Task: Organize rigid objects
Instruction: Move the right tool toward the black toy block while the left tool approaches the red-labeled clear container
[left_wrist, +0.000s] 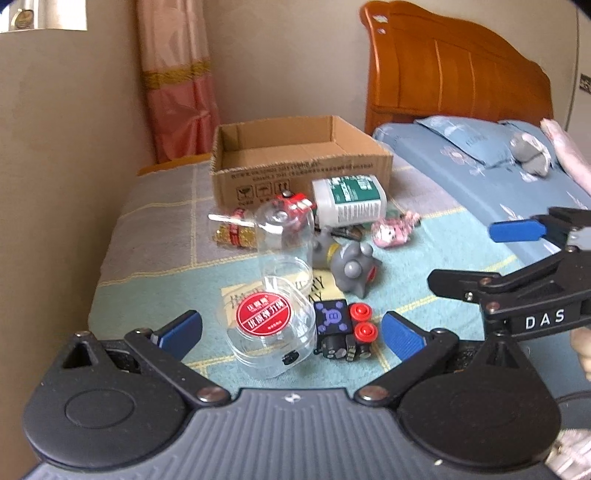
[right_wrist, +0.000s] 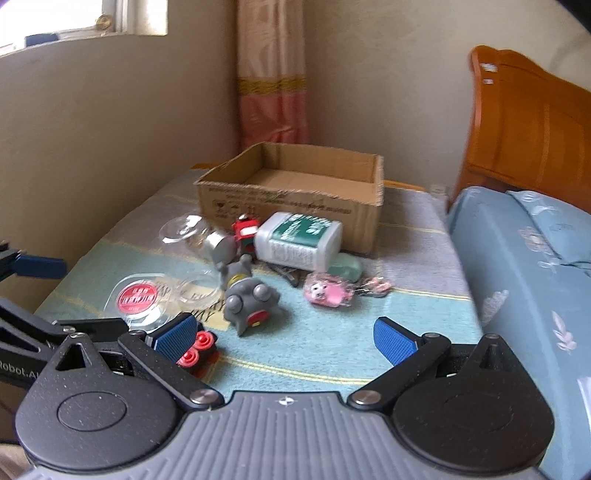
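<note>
Both jaws spread wide, nothing held. We're at approach: clear tub (left_wrist: 271, 334) sits btwn left gripper (left_wrist: 291, 330) jaws, box (left_wrist: 295, 162) beyond. Next: drop, pinch. Right gripper (right_wrist: 284, 338) idle nearby.

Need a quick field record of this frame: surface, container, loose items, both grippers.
surface: checked cloth beside a bed
container: cardboard box, open, nothing visible inside
loose items: white bottle on its side; grey toy; pink toy; clear red-labelled case; black cube
left hand-held gripper: open, case and cube between its fingers
right hand-held gripper: open, holding nothing
</note>
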